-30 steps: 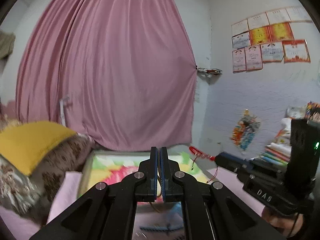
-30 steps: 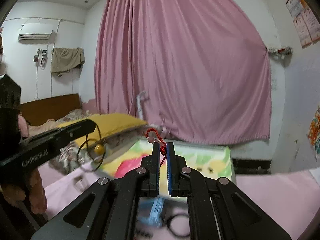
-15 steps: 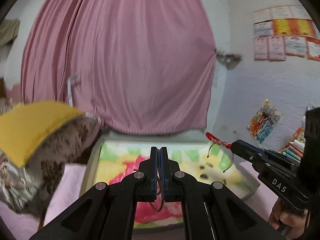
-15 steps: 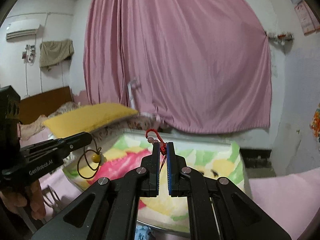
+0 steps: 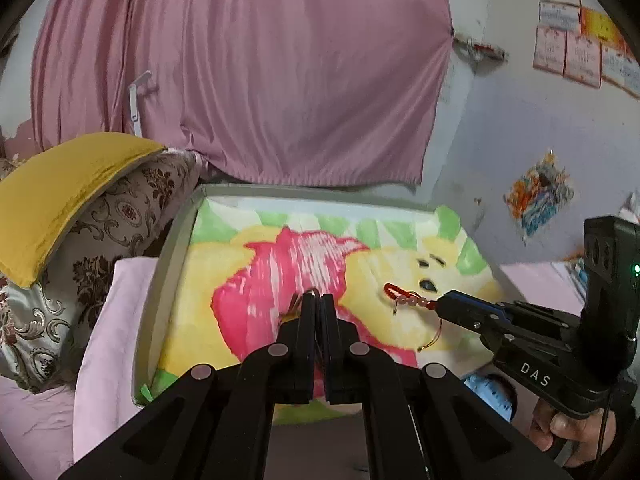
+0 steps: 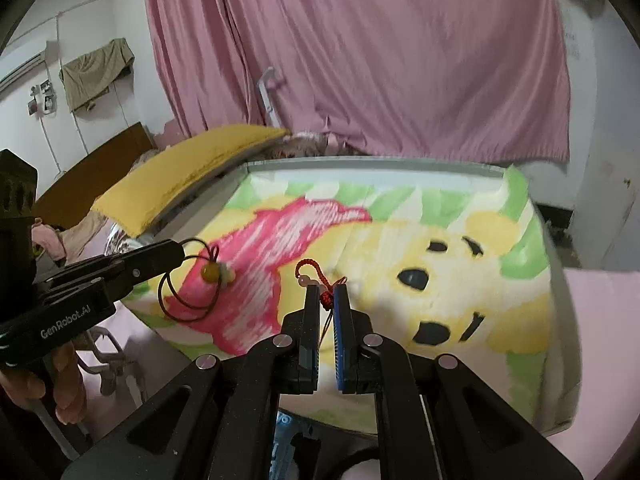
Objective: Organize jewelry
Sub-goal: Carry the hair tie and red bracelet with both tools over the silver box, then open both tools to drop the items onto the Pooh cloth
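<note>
Pink curtain behind a cartoon blanket (image 6: 440,240). Left gripper (image 6: 182,250) pinches a limp cord necklace (image 6: 188,292). Right gripper (image 6: 328,292) pinches a light red bracelet (image 6: 316,276) at twelve o'clock; grip cords, not beads.

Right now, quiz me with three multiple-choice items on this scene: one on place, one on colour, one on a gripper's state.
1. Where does the dark cord with the amber bead hang?
A. from the left gripper
B. from the curtain
C. flat on the yellow pillow

2. What colour is the knotted cord in the right gripper?
A. blue
B. red
C. green

3. How do the right gripper's jaws stand?
A. wide open, nothing between them
B. shut on the red cord
C. shut on the amber bead

Answers: 1 A, the loop dangles from its tip over the cartoon blanket. 2 B, red braid with pale beads. 3 B, the cord is pinched between the pads.
</note>
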